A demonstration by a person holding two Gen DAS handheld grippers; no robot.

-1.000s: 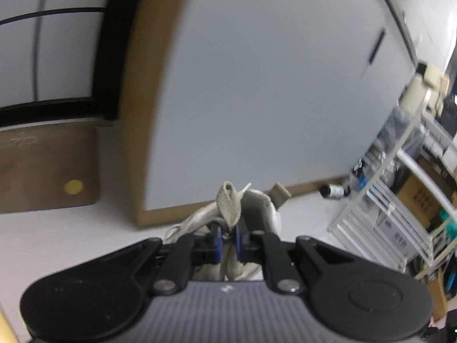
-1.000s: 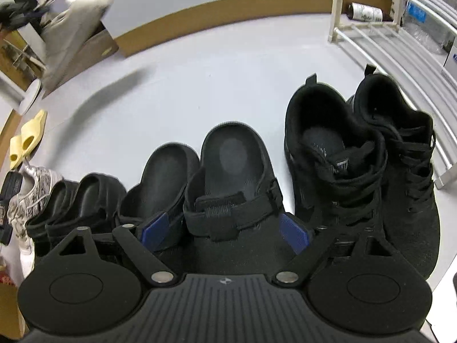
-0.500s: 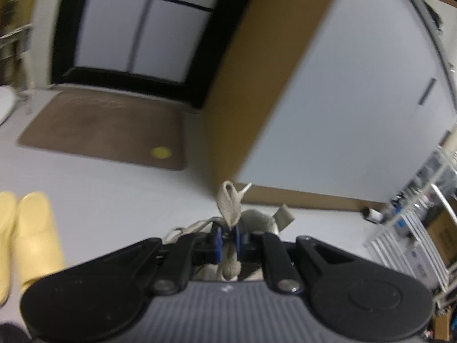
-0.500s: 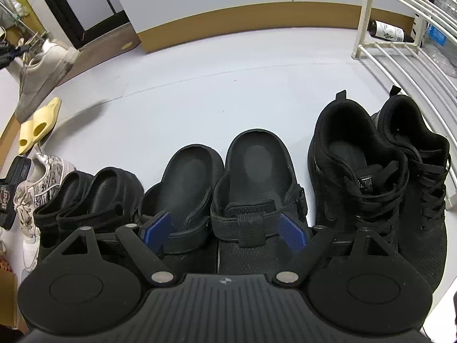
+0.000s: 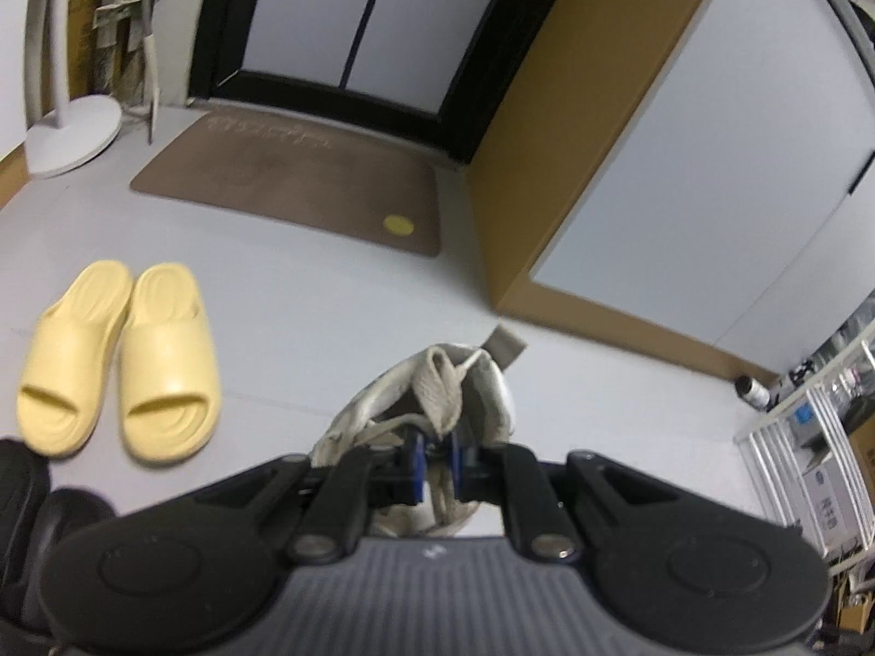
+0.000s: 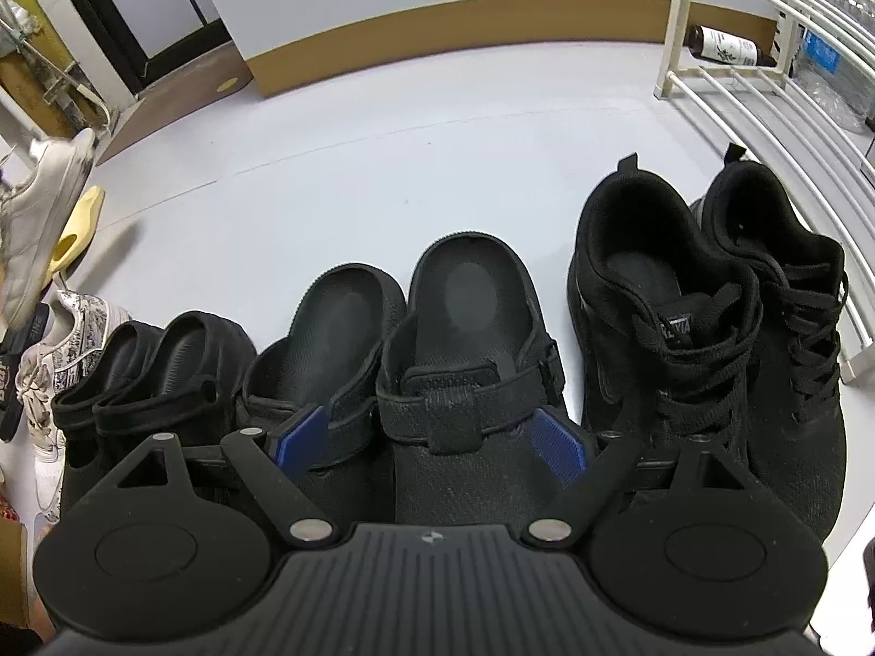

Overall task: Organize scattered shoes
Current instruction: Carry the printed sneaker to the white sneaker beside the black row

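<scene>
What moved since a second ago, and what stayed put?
The left gripper, shut on the beige sneaker, carried it leftward in the right wrist view, down toward the yellow slides. The right gripper stayed open above the black strap sandals; the row didn't move.

Beige sneaker (image 5: 437,382), pale yellow slides (image 5: 120,366), brown doormat (image 5: 295,175), black sneakers (image 6: 711,339).

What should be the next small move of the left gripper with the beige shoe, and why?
Probably carry the beige sneaker lower toward the floor by the yellow slippers. The left gripper is shut on its tongue and the shoe hangs in the air, while those slippers already sit as a pair.
</scene>
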